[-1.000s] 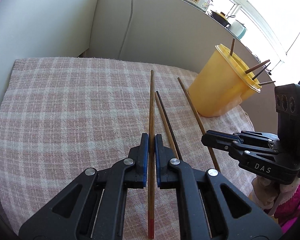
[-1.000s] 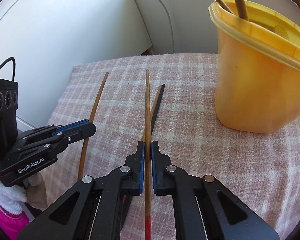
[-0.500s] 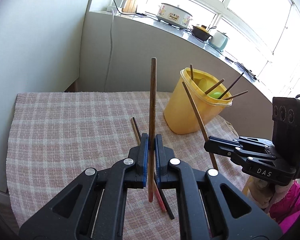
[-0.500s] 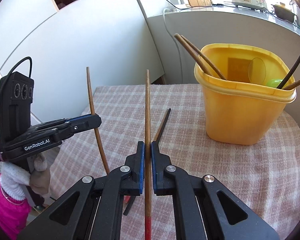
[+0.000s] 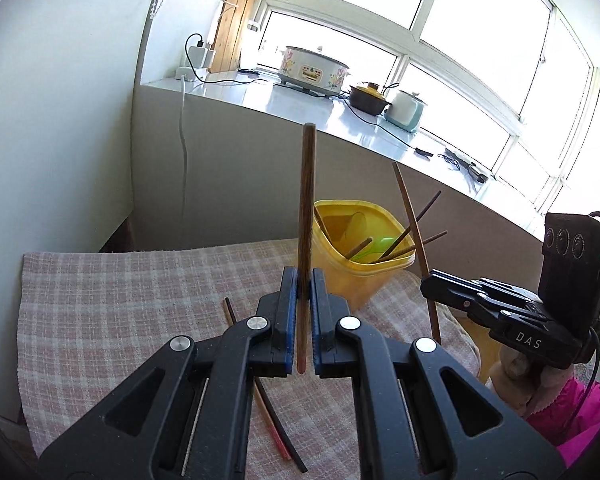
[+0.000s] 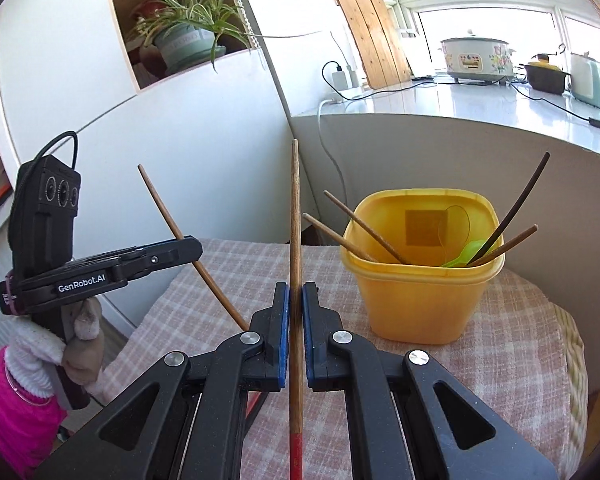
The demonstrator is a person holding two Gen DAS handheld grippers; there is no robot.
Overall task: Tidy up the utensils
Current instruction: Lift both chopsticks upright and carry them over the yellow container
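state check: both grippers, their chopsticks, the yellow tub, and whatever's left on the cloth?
left gripper: shut on a chopstick
left chopstick: lifted, upright
right gripper: shut on a chopstick
right chopstick: lifted, upright, red end back
yellow tub: upright, open, holds chopsticks and a green spoon
two chopsticks: flat on cloth

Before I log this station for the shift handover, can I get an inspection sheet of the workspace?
Surface: plaid cloth covers the table.
Job's things: yellow container holds chopsticks and a green spoon; two loose chopsticks lie on the cloth.
Clutter: nothing seen.
Grippers: left gripper and right gripper each clamp one chopstick, raised off the cloth.
Cables: charger cable hangs off the counter.
Surroundings: cooker, potted plant.
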